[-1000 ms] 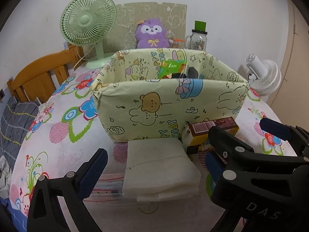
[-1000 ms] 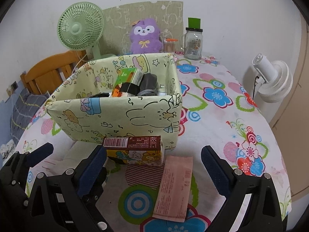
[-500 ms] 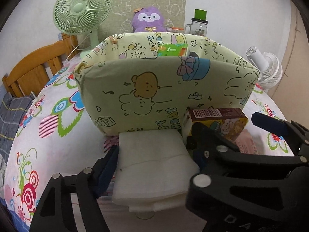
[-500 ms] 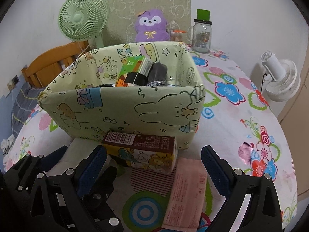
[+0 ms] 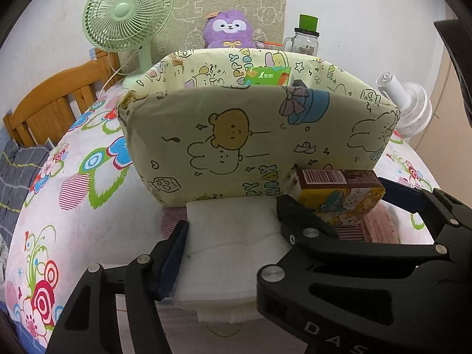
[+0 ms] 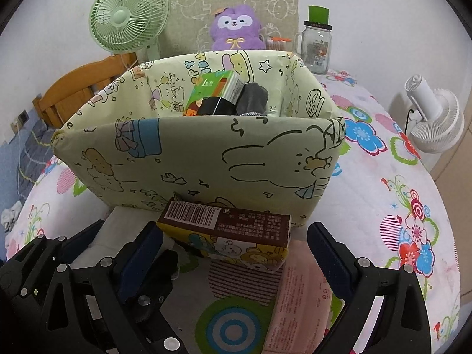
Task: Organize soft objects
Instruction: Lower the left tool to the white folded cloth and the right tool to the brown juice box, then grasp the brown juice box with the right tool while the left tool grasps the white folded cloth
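Note:
A white soft pack (image 5: 236, 250) lies flat on the flowered tablecloth in front of a yellow cartoon-print fabric bin (image 5: 236, 135). My left gripper (image 5: 236, 236) straddles the pack and its jaws are closing on it. The blue left pad (image 5: 174, 259) lies against the pack's side, while the right finger is mostly hidden behind the other gripper. Right of the pack a brown-and-yellow cartoon box (image 6: 227, 236) lies on a pink packet (image 6: 298, 301). My right gripper (image 6: 234, 253) stands open around that box, pads apart from it. The bin (image 6: 206, 159) holds a green packet (image 6: 212, 91) and dark items.
Behind the bin stand a green desk fan (image 6: 129, 14), a purple plush toy (image 6: 236, 26) and a glass jar with a green lid (image 6: 317, 44). A white fan (image 6: 433, 118) sits off the table's right edge. A wooden frame (image 5: 53, 103) is at the left.
The left jaws have narrowed from wide open down to the white pack's sides. Both grippers have come closer to the bin, the right one lowering around the cartoon box.

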A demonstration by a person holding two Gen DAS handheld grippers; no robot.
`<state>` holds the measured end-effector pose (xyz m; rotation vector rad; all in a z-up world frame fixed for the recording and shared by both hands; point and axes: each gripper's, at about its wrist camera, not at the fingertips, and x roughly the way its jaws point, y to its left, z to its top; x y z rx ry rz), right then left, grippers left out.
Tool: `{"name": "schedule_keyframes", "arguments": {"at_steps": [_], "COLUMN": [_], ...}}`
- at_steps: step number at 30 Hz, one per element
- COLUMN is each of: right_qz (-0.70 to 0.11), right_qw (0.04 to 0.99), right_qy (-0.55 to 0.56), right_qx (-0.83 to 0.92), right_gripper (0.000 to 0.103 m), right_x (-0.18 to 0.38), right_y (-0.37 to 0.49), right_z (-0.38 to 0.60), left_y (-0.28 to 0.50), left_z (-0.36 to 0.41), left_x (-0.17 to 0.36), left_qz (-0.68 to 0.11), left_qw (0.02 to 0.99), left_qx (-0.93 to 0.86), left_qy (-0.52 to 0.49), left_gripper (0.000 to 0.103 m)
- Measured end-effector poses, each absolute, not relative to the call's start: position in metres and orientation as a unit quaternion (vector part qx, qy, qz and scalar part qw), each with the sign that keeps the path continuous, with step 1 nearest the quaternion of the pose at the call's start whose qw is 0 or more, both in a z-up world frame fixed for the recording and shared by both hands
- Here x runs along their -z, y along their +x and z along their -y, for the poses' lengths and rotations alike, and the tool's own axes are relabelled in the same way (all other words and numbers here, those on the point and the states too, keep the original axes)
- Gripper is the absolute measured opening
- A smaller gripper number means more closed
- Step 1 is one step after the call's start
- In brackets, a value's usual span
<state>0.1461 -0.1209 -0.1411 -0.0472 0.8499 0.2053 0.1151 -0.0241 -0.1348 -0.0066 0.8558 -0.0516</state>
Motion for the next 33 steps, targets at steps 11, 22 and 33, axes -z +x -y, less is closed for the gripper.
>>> {"name": "schedule_keyframes", "arguments": {"at_steps": [11, 22, 33], "right_qz": [-0.409, -0.399, -0.381], "right_qw": [0.906, 0.911, 0.919], "right_qy": [-0.016, -0.008, -0.005], "right_qx": [-0.111, -0.105, -0.103], "right_gripper": [0.076, 0.075, 0.075], "right_x": [0.142, 0.135, 0.122], "right_y": [0.145, 0.138, 0.124], "right_z": [0.118, 0.128, 0.132], "left_y": [0.117, 0.109, 0.097], "left_z": [0.027, 0.027, 0.031], "left_x": [0.135, 0.127, 0.114], "left_qz": [-0.416, -0.405, -0.387], "left_qw": [0.909, 0.914, 0.922], "left_qx": [0.017, 0.015, 0.016], "left_qy": [0.003, 0.004, 0.006], "left_gripper": [0.063, 0.058, 0.051]}}
